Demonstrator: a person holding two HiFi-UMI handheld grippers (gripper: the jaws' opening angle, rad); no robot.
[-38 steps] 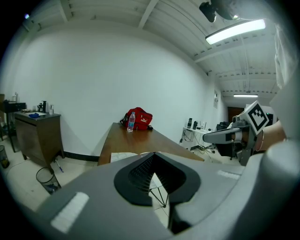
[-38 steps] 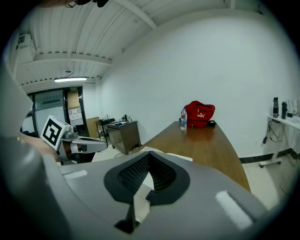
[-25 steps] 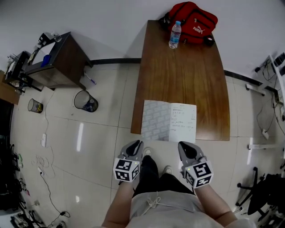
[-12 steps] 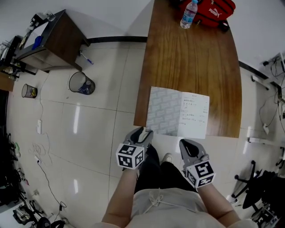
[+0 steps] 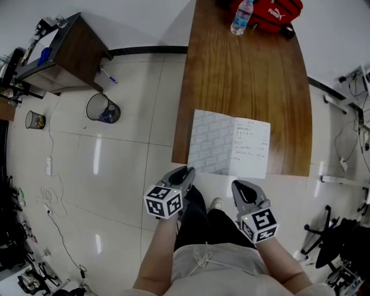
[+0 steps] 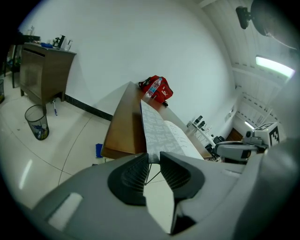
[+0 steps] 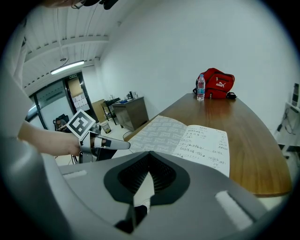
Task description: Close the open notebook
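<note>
The open notebook (image 5: 230, 144) lies flat at the front edge of the wooden table (image 5: 248, 75), with a patterned left page and a handwritten right page. My left gripper (image 5: 184, 171) hovers just short of the notebook's front left corner; its jaws are closing, with a narrow gap and nothing between them. In the left gripper view the notebook (image 6: 161, 133) shows beyond the left gripper (image 6: 153, 159). My right gripper (image 5: 240, 185) stays below the front right corner, off the table, its jaws shut and empty. The right gripper view shows the notebook (image 7: 187, 138) ahead of the right gripper (image 7: 150, 157).
A water bottle (image 5: 240, 17) and a red bag (image 5: 277, 11) stand at the table's far end. To the left on the tiled floor are a wire bin (image 5: 103, 108) and a dark side cabinet (image 5: 63, 55). The person's legs are below the grippers.
Both grippers have come closer to the table's front edge and the notebook. The left gripper has rolled, so its marker cube shows a different face. Little has moved in the last half second.
</note>
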